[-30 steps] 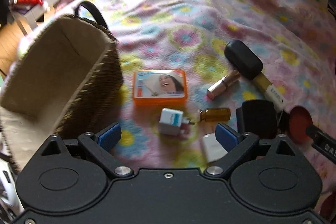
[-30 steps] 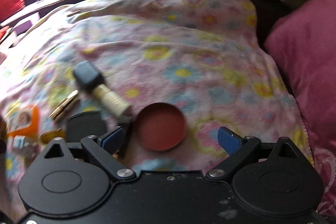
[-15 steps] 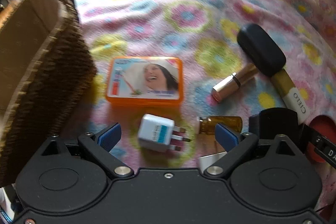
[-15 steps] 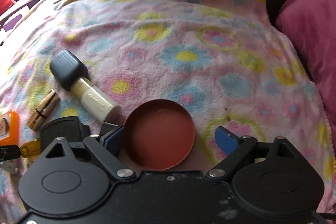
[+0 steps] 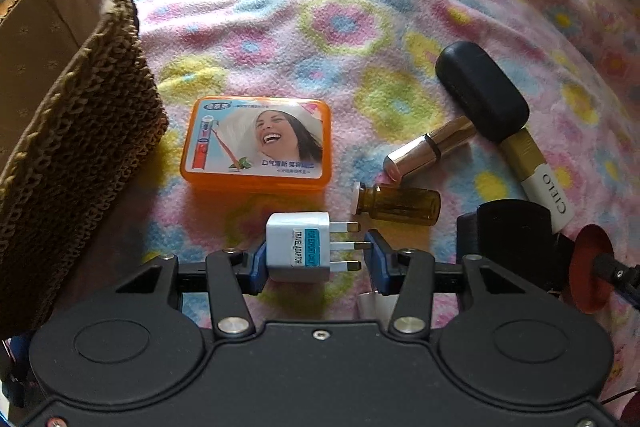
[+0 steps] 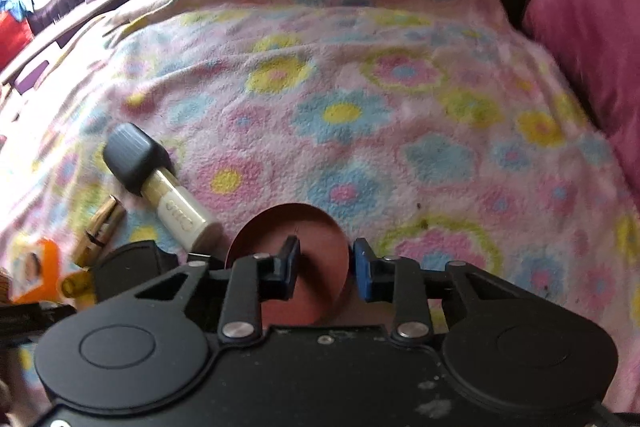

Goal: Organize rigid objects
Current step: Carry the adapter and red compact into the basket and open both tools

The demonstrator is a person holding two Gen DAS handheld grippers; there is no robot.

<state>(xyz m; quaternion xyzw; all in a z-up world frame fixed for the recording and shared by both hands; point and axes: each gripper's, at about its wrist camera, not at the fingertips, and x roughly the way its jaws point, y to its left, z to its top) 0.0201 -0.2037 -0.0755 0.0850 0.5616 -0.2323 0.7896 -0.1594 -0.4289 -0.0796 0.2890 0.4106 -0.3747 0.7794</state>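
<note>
Woven basket [image 5: 80, 131]: only its lining shows inside.

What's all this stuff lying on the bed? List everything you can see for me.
Basket: one, brown woven, left edge of the blanket.
Orange box: one, picture lid, beside the basket.
Adapter: one, white, between the left gripper's fingers.
Vial: one, amber, lying beyond the adapter.
Lipstick: one, gold, lying beyond the vial.
Bottle: one, cream with black cap, lying right of the lipstick.
Red lid: one, round, tilted up in the right gripper.
Blanket: one, pink floral, under everything.
Pillow: one, magenta, far right.
Left gripper: black, blue pads, closing around the adapter.
Right gripper: black, blue pads, clamping the lid's rim.
</note>
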